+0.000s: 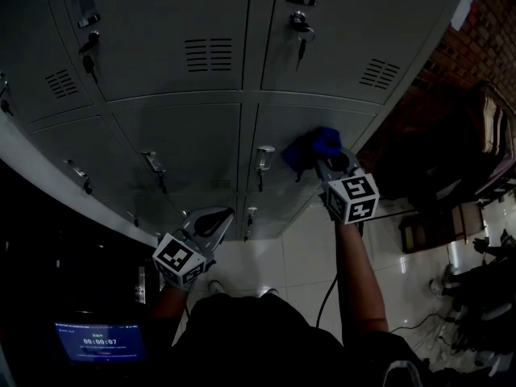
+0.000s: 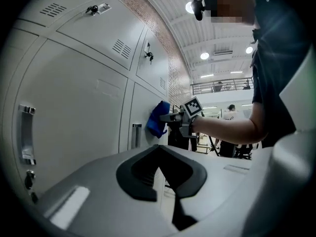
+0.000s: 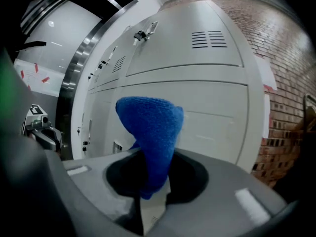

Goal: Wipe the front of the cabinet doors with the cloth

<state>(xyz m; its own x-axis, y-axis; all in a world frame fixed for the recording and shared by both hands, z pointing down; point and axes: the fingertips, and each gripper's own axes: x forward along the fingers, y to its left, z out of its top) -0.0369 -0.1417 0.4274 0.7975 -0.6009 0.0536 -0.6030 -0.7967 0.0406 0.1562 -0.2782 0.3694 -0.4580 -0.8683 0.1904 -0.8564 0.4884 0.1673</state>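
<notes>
A blue cloth [image 1: 314, 150] is bunched against a grey lower cabinet door [image 1: 355, 127], with my right gripper [image 1: 324, 164] shut on it. In the right gripper view the cloth [image 3: 150, 130] sticks up from between the jaws in front of the door [image 3: 212, 117]. My left gripper [image 1: 213, 219] hangs lower and to the left, near the bottom doors, jaws together and holding nothing. The left gripper view looks along the doors [image 2: 79, 112] to the cloth [image 2: 159, 119] and the right gripper [image 2: 174, 118] pressed near a handle [image 2: 136, 135].
Keys hang in the upper locks [image 1: 300, 27]. Door handles [image 1: 264, 160] stick out just left of the cloth. A brick wall [image 1: 484, 31] and dark furniture [image 1: 476, 151] stand to the right. Pale floor tiles [image 1: 298, 248] lie below, and a lit screen [image 1: 101, 341] sits at bottom left.
</notes>
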